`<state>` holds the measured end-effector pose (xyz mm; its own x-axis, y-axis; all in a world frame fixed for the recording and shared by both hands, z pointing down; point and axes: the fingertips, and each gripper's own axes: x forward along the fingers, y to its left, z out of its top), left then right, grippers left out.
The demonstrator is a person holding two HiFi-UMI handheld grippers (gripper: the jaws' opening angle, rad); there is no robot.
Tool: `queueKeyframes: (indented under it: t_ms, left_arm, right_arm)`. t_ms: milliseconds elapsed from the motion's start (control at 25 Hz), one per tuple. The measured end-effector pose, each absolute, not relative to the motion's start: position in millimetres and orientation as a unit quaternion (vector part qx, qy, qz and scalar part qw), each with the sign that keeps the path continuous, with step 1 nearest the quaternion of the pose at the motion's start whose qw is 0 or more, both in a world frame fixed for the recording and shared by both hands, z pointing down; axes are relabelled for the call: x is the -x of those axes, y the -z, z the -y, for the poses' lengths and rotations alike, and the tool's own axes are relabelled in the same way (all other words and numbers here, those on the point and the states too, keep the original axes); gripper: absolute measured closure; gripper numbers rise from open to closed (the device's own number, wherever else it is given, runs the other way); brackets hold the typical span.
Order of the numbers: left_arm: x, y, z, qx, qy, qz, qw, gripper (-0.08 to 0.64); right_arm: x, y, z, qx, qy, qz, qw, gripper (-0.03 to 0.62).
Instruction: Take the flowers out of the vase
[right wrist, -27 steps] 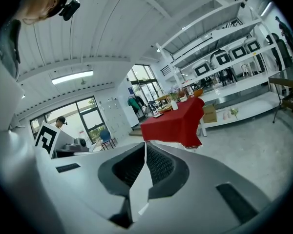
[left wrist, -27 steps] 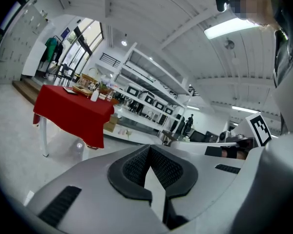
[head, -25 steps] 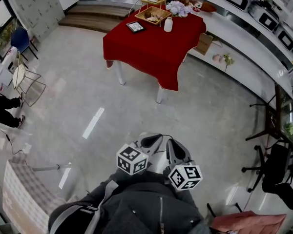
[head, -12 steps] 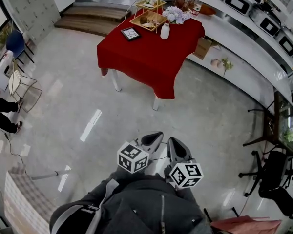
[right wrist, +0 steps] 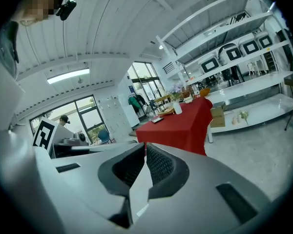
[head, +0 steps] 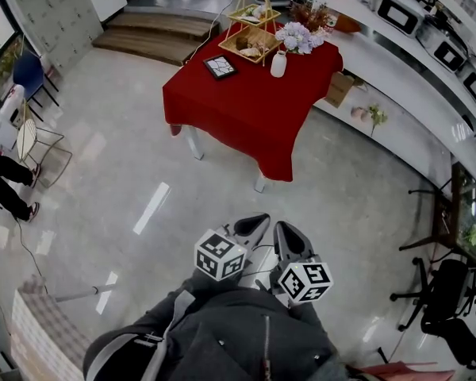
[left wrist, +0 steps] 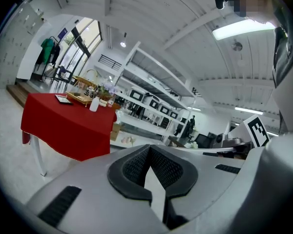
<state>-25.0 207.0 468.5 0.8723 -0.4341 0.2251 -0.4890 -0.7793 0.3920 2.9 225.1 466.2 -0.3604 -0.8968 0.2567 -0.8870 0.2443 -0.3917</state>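
A white vase with pale flowers stands near the far edge of a red-clothed table, well ahead across the floor. My left gripper and right gripper are held side by side close to my body, pointing toward the table, both far from the vase. In the left gripper view the left gripper is shut with nothing in it, and the vase is small on the table. The right gripper is also shut and empty, with the vase distant.
A tiered wicker basket and a dark framed tile share the table. A long white counter runs along the right, with black chairs nearer. Wooden steps lie behind the table. A wire chair and a person's legs are at left.
The table has drifted a little lower and nearer in the head view as I move toward it. Both grippers keep their place before my body and stay shut.
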Motion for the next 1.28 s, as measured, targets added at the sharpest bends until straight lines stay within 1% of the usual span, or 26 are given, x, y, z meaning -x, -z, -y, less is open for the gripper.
queueKeyframes:
  t_ms: [280, 1000, 1280]
  left_arm:
    - [35.9, -471.5, -180.5, -0.944, -0.065, 0.236, 0.222, 0.552]
    - [58.4, -478.4, -120.3, -0.948, -0.066, 0.212, 0.228, 0.552]
    - [65.3, -484.1, -113.4, -0.944, -0.077, 0.221, 0.232, 0.552]
  right_arm:
    - [10.9, -474.0, -196.7, 0.564, 0.247, -0.788, 0.004, 0.577]
    - [36.7, -481.6, -140.1, 0.577, 0.254, -0.776, 0.015, 0.577]
    - [49.2, -474.4, -128.0, 0.559, 0.242, -0.793, 0.005, 0.577]
